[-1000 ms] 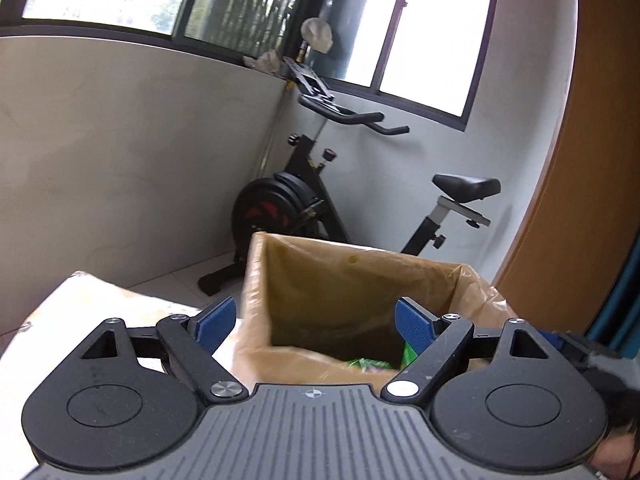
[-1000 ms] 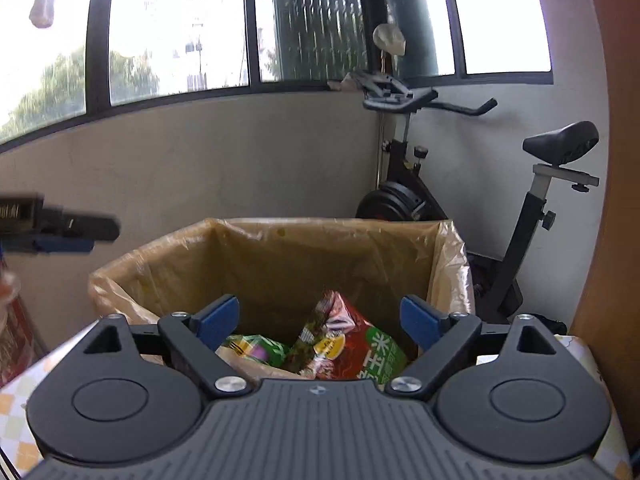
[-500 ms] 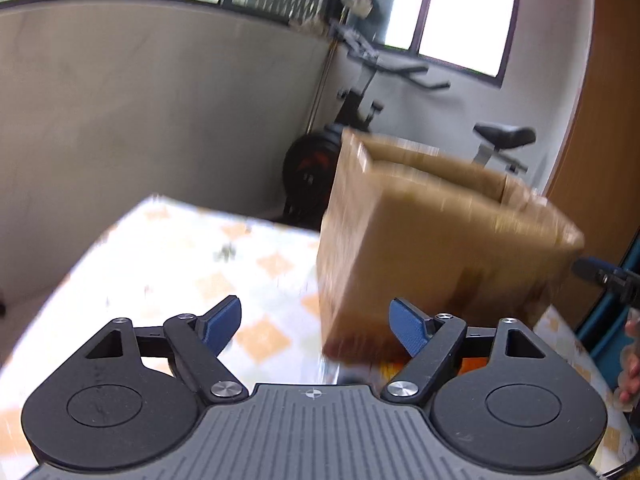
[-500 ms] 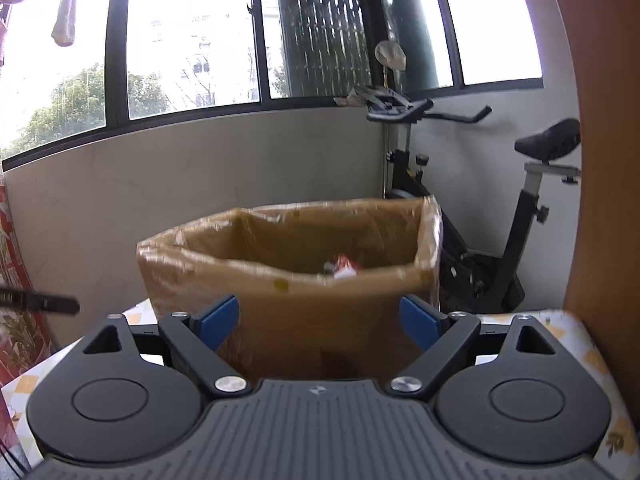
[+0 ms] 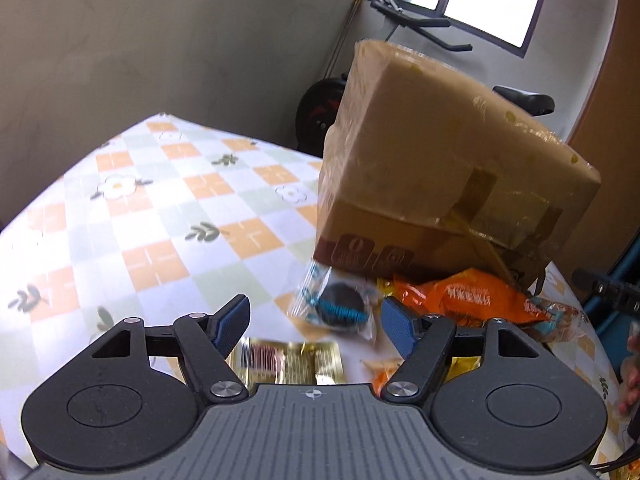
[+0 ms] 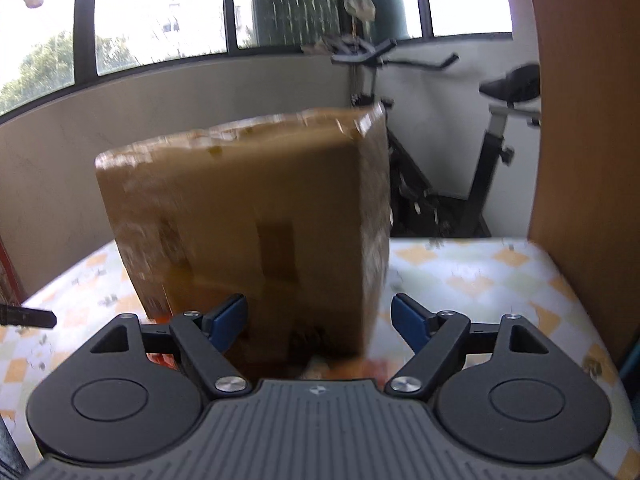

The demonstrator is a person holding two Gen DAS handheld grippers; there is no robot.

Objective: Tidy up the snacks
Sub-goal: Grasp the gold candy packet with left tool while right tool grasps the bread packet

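The left tongs (image 5: 315,318) are standing spread wide with nothing between the blue pads (image 5: 234,320), hovering above the bench (image 5: 132,216) with its orange-and-white checked cloth. The cardboard box (image 5: 436,160), wrapped in glossy tape, is standing on the bench beyond the tongs and serving here as the landmark. Just in front of the box's near bottom edge, a clear packet holding a dark round biscuit (image 5: 338,306) is lying; an orange snack bag (image 5: 460,298) is lying beside it, touching or nearly touching the box base. Nearer the camera than the biscuit packet, a gold-wrapped snack (image 5: 296,362) is lying partly hidden under the tongs' body. The right tongs (image 6: 319,320) are likewise standing spread and empty, facing the box (image 6: 256,220), whose broad blurred side is blocking most of the view of the snacks. Behind the box, an exercise bike (image 6: 492,152) is standing by the wall.
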